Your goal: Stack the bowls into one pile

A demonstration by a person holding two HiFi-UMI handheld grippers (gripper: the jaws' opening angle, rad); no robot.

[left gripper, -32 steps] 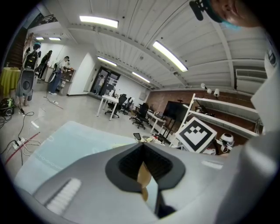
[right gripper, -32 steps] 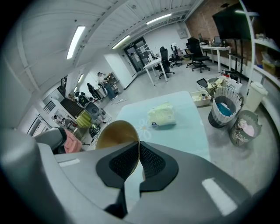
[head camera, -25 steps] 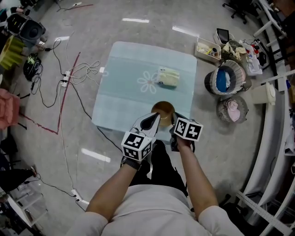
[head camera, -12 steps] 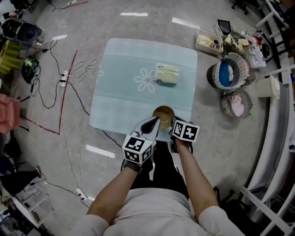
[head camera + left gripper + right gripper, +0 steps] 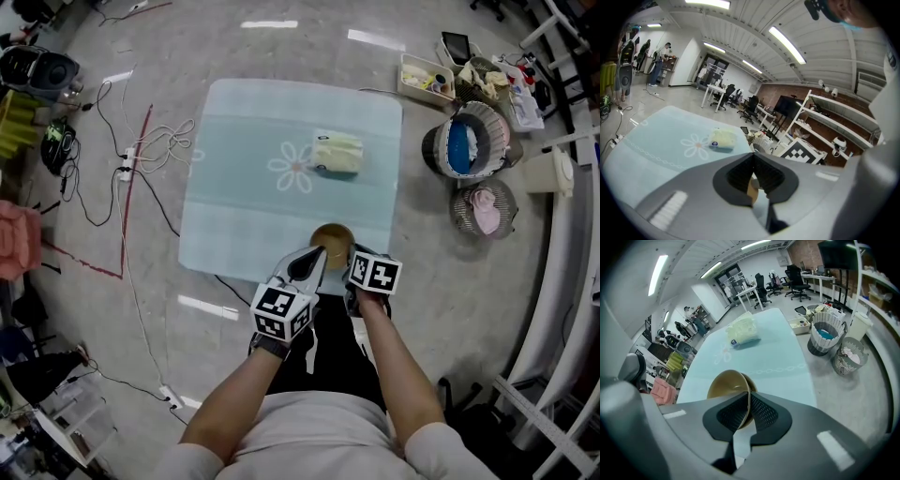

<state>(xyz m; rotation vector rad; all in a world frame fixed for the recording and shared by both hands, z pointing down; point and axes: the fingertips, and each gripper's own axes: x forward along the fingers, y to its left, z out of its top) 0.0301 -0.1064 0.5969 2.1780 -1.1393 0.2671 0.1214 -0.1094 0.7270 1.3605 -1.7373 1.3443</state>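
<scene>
A golden-brown bowl (image 5: 331,234) sits on the pale blue table (image 5: 244,187) close to its front edge. In the right gripper view it (image 5: 725,386) shows a second rim nested just behind it. My right gripper (image 5: 749,404) is shut on the bowl's near rim, seen from above at the bowl's right side (image 5: 352,255). My left gripper (image 5: 314,255) reaches the bowl's left side. Its jaws (image 5: 753,180) are closed with a sliver of the tan bowl rim (image 5: 752,191) between them.
A yellow-green packet (image 5: 337,152) lies mid-table next to a printed flower. Two wire baskets (image 5: 466,150) (image 5: 483,208) and a box of oddments (image 5: 427,77) stand on the floor to the right. Cables (image 5: 159,150) run over the floor to the left.
The head camera has shifted a little. Both grippers stay at the bowl near the table's front edge, with no clear change in their hold.
</scene>
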